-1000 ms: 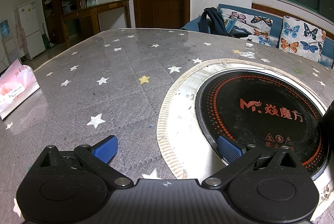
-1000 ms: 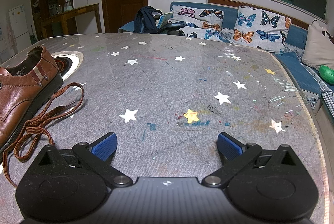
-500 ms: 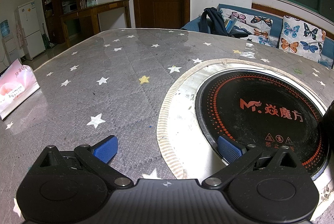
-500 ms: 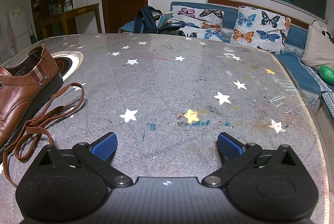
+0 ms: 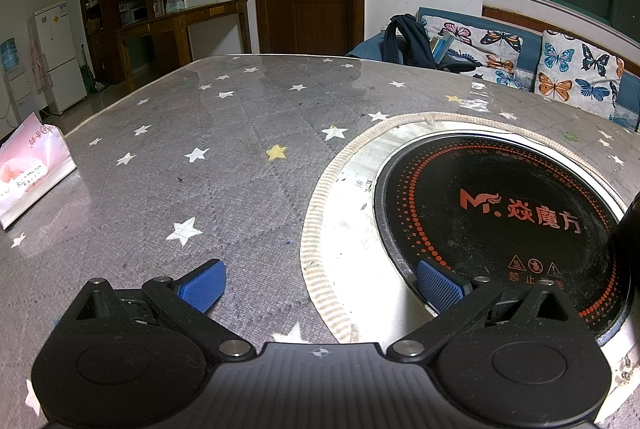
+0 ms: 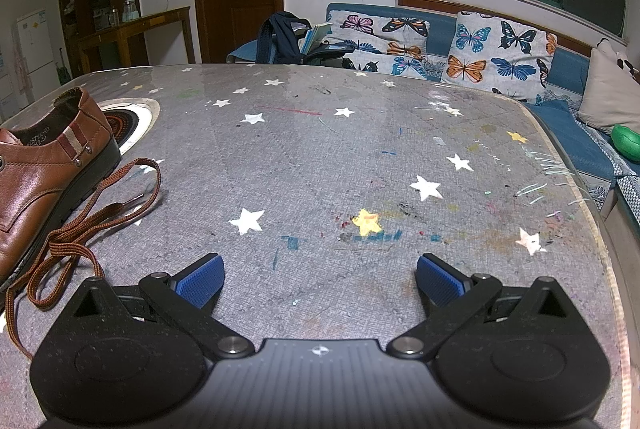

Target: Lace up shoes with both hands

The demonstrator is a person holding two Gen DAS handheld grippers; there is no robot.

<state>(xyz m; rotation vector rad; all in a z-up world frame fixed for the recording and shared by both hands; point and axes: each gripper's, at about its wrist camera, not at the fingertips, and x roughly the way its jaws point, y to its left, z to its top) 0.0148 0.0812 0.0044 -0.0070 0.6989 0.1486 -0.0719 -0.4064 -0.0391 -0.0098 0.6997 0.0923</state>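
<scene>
A large table covered in grey quilted cloth printed with white and yellow stars (image 6: 320, 157) fills both views. A round black induction cooktop with orange dotted rings and orange lettering (image 5: 500, 217) is set into the table and is ringed by a pale braided border (image 5: 320, 197); in the right wrist view only a sliver of it is seen behind the shoe.

A brown leather lace-up shoe with a dark sole and a striped red-and-white tab at the heel (image 6: 36, 181) is seen at the left edge of the right wrist view, standing on the cloth with its heel towards the cooktop. A flat brown shoelace (image 6: 80, 233) is spread loosely on the cloth beside the sole, looped and doubled back, with one end trailing towards the near edge of the frame.

A pink and white packet (image 5: 28, 169) is seen at the left edge of the left wrist view.

The left gripper (image 5: 320, 283) is held with its blue ribbed pads (image 5: 202, 287) spread wide; one pad is seen over the cloth and the other over the rim of the cooktop, and nothing is held between them. The right gripper (image 6: 318, 279) is likewise spread wide over bare cloth, its blue pads (image 6: 438, 283) holding nothing, and it lies near the shoelace without touching it.
</scene>
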